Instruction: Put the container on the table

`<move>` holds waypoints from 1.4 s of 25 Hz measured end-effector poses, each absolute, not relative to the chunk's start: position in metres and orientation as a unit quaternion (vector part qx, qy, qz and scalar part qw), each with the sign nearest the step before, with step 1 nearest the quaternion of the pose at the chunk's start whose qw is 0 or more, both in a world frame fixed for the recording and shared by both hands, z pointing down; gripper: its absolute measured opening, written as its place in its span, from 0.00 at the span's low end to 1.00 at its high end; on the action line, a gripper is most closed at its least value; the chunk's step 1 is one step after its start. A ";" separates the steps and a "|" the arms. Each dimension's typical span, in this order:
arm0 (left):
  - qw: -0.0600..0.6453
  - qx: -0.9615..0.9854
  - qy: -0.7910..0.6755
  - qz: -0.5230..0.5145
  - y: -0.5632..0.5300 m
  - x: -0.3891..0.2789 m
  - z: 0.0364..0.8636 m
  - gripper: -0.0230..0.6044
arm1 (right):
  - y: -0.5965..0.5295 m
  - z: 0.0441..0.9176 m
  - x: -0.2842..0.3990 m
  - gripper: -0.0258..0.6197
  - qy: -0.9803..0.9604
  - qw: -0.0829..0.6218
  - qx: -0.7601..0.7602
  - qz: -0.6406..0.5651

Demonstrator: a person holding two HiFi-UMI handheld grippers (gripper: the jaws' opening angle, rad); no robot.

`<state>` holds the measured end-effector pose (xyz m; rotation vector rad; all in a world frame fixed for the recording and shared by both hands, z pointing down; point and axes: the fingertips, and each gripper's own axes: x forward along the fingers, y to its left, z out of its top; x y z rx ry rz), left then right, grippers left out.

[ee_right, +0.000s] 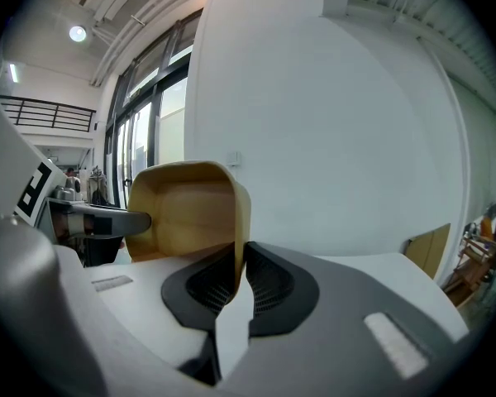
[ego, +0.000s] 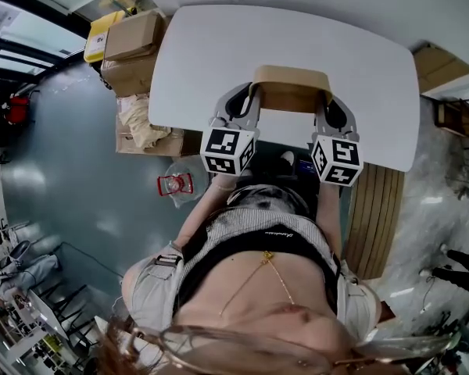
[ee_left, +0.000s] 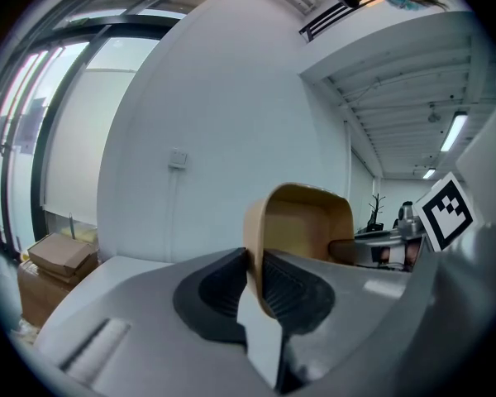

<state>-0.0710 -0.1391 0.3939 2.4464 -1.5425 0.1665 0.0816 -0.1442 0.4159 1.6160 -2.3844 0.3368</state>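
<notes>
Pinching opposite side walls, the left gripper (ego: pixel 252 94) and right gripper (ego: pixel 326 98) hold the container (ego: pixel 291 88) over the table (ego: pixel 219 45). It seems light, stiff, thin-walled.

The container (ee_right: pixel 190 213) is found clamped at its right wall (thin, tan) between the ribbed pads of the right gripper (ee_right: pixel 236 275). Its opposite wall is reached by the left gripper (ee_right: pixel 99 220). A white table (ee_right: pixel 364 265) is noted beyond.
</notes>
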 end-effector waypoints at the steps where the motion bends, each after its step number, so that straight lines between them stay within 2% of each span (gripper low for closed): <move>1: 0.123 0.837 -0.529 0.057 -0.141 -0.068 0.394 0.07 | -0.147 0.416 0.085 0.11 -0.817 0.120 0.552 0.115; 23: 0.128 0.821 -0.552 0.061 -0.161 -0.013 0.406 0.07 | -0.173 0.429 0.139 0.11 -0.833 0.113 0.528 0.120; 35: 0.131 0.851 -0.505 0.067 -0.183 0.002 0.409 0.07 | -0.178 0.431 0.155 0.11 -0.806 0.110 0.567 0.126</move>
